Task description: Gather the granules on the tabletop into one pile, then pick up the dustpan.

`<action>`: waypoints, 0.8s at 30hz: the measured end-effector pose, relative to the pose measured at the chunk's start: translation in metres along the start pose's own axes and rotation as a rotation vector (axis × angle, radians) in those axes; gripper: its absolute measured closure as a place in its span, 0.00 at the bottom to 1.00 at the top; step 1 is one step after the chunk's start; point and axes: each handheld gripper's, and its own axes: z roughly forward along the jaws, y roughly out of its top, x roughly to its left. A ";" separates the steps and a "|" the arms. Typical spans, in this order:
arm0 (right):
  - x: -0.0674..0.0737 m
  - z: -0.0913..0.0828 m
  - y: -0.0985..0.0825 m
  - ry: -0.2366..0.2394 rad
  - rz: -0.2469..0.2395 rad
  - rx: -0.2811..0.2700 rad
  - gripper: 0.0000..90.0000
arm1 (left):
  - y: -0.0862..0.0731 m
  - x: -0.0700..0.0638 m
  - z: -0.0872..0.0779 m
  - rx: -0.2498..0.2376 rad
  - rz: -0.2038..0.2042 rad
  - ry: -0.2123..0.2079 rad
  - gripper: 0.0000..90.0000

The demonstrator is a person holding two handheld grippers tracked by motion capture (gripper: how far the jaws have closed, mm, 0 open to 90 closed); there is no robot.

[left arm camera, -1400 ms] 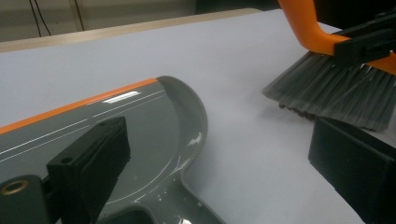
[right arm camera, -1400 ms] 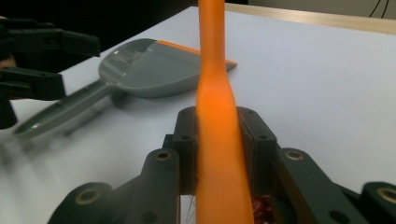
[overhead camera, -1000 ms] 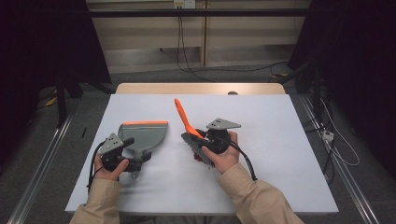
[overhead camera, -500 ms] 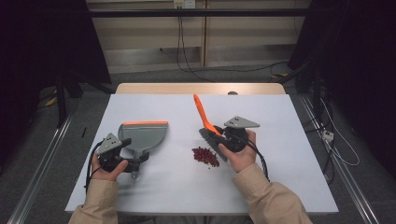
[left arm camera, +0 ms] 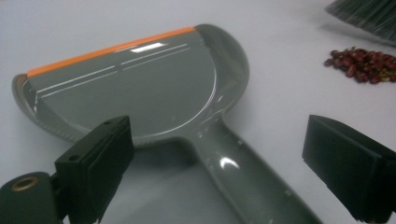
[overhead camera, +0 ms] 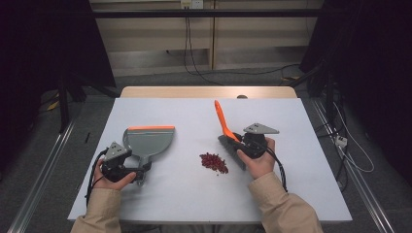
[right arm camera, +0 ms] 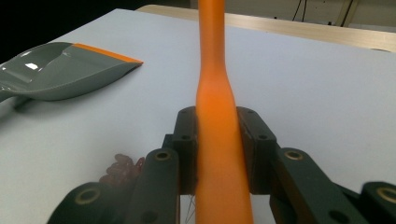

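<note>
A grey dustpan [overhead camera: 148,140] with an orange lip lies flat on the left of the white table [overhead camera: 194,199]. My left gripper [overhead camera: 139,171] is open, its jaws wide apart on either side of the dustpan's handle [left arm camera: 243,179]; the pan [left arm camera: 130,88] stretches ahead of the left gripper [left arm camera: 224,184]. My right gripper [overhead camera: 241,144] is shut on the orange handle [right arm camera: 215,107] of a hand brush [overhead camera: 221,116]. The brush's grey bristles [overhead camera: 232,151] rest on the table just right of a small pile of red beans [overhead camera: 214,162].
The beans [left arm camera: 362,63] lie between dustpan and brush, with the bristles [left arm camera: 369,14] beyond them. The dustpan [right arm camera: 60,70] is off to the brush's left. A wooden strip [overhead camera: 209,92] runs along the table's far edge; cables and dark stands surround it.
My right gripper has carried the brush to the right, uncovering the pile of red beans. The left gripper has slid a little nearer the person along the dustpan handle.
</note>
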 end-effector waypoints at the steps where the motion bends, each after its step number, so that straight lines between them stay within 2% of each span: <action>1: 0.000 0.000 0.000 0.001 -0.002 -0.001 0.79 | -0.001 0.001 0.001 0.010 0.001 0.007 0.11; 6: 0.000 -0.001 -0.001 -0.003 0.001 -0.005 0.79 | -0.005 0.004 0.002 0.057 -0.037 0.018 0.12; 8: 0.000 -0.002 -0.001 0.000 0.005 -0.009 0.79 | -0.006 0.005 0.001 0.059 -0.052 0.032 0.12; 12: 0.000 -0.003 -0.002 0.000 0.008 -0.014 0.79 | -0.006 0.010 -0.002 0.066 -0.060 0.044 0.15; 19: -0.002 -0.004 -0.002 -0.007 0.014 -0.016 0.79 | -0.004 0.015 -0.001 0.084 -0.086 0.041 0.27; 21: -0.001 -0.004 -0.002 -0.006 0.016 -0.016 0.79 | -0.001 0.015 0.000 0.093 -0.092 0.043 0.28; 24: 0.000 -0.003 -0.002 -0.005 0.016 -0.016 0.79 | 0.005 0.013 0.002 0.130 -0.084 0.074 0.29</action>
